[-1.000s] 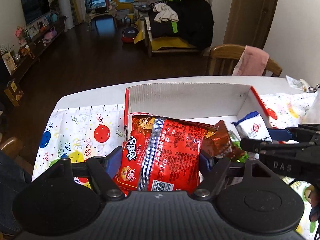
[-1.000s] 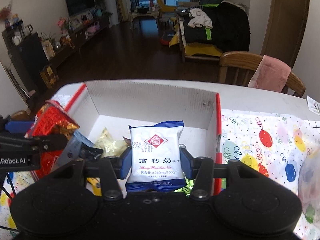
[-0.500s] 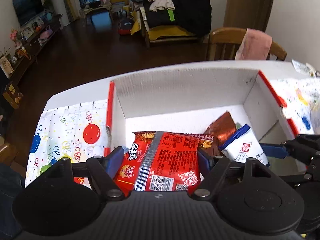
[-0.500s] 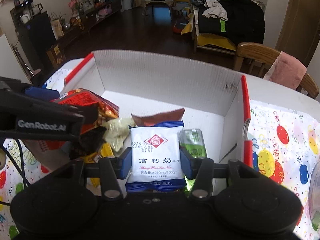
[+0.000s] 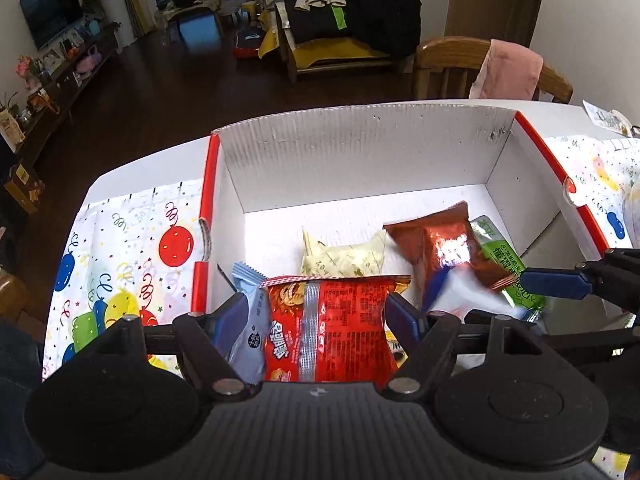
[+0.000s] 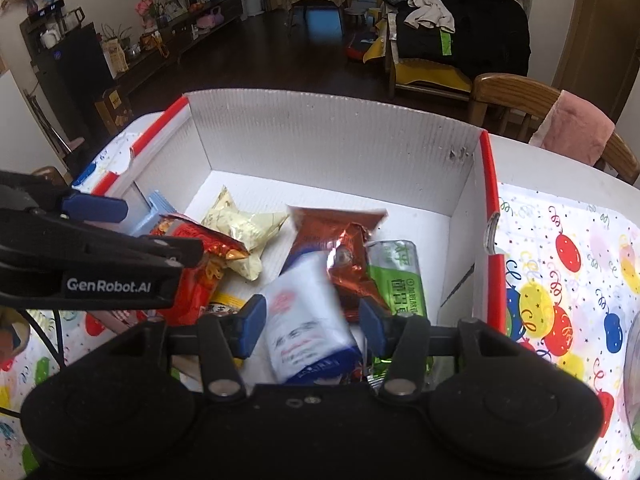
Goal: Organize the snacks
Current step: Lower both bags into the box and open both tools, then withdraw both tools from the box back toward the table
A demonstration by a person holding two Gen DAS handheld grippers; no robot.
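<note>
White corrugated box with red rims (image 5: 360, 152) on the balloon-print tablecloth (image 5: 132, 248) – crinkled snack packets (image 6: 240, 232) inside, wooden chair (image 5: 452, 60) behind.

Left gripper (image 5: 320, 316): matte black plastic body, two round domed housings either side, black linkage arms with silver pivot screws, blue pads on the fingers (image 5: 400, 320). Small pale logo at body centre. Right gripper (image 6: 310, 326): same build, blue pads, silver screws. Seen from the right wrist, the left gripper's side reads "GenRobot.AI" in white, with thin black cables below.
</note>
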